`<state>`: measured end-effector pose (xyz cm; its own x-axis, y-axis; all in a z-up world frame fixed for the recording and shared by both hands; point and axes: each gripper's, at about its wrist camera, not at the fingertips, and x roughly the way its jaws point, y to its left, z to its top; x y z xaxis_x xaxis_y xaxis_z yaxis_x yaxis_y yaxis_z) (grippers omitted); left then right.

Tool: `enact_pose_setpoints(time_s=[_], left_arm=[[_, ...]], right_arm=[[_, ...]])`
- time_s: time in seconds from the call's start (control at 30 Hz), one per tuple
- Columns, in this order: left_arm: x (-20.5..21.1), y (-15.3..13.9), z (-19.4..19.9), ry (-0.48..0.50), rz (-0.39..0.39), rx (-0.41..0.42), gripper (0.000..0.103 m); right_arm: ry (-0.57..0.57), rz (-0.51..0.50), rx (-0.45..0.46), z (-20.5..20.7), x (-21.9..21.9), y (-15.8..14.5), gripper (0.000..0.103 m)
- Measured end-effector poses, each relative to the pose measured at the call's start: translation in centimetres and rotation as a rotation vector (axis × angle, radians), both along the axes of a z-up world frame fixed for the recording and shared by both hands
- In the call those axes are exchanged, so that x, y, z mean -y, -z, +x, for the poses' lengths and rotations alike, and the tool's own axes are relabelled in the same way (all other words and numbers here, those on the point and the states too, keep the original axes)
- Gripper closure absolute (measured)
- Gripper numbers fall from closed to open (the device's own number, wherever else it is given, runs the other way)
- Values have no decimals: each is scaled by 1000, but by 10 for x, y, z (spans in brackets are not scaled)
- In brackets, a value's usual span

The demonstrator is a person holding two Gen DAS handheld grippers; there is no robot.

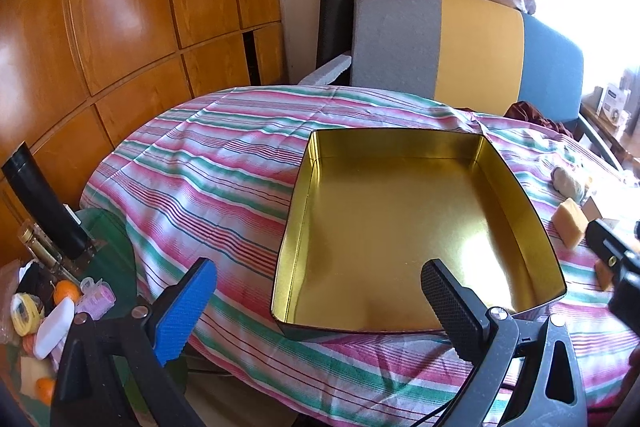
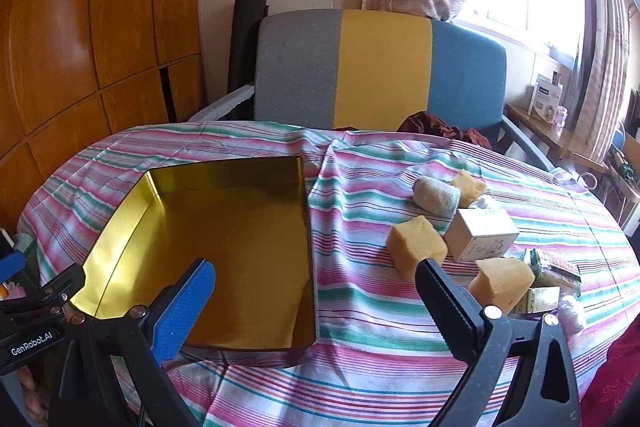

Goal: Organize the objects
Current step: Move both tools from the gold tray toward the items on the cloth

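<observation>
On striped cloth [image 2: 360, 339]: gold tin [image 1: 400, 227] holds nothing; both grippers [image 1: 320, 311] [image 2: 316, 307] spread, unloaded.

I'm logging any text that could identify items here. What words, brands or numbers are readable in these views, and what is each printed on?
"GenRobot.AI": white lettering on the black body of the left tool, seen from the right wrist view.
White box on the striped cloth: printed marks, too small to read.
White and blue carton on the shelf by the window: label too blurred to read.
Green and gold packets near the sponges: print unreadable.
Gold tin: no text visible.
</observation>
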<state>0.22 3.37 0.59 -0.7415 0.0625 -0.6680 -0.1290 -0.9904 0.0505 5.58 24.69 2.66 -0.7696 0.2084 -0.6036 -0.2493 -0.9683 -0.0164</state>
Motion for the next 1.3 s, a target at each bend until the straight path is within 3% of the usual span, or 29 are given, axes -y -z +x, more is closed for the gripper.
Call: enact_pose_setpoints(time_s=[0.33,0.5,0.8,0.97,1.17,1.3], left_arm=[[-24,0,-7,84,-14,-1,0],[-36,-1,-8,171,87,7,0],[-62,-3,-12,237,133,35,1],[-85,-5,-15,317,155,64,6],[-143,-13,-18,492,113,85,6],[-191,-12,-19,602,44,88,6]], right_arm=[[114,-11,-23,14,-81,-18,1],[211,-34,-13,36,-133,-19,1],[395,-190,8,71,-225,5,1],[465,-372,-28,86,-255,21,1],[464,-436,-63,90,-260,22,1],[463,-491,-75,92,-268,25,1]])
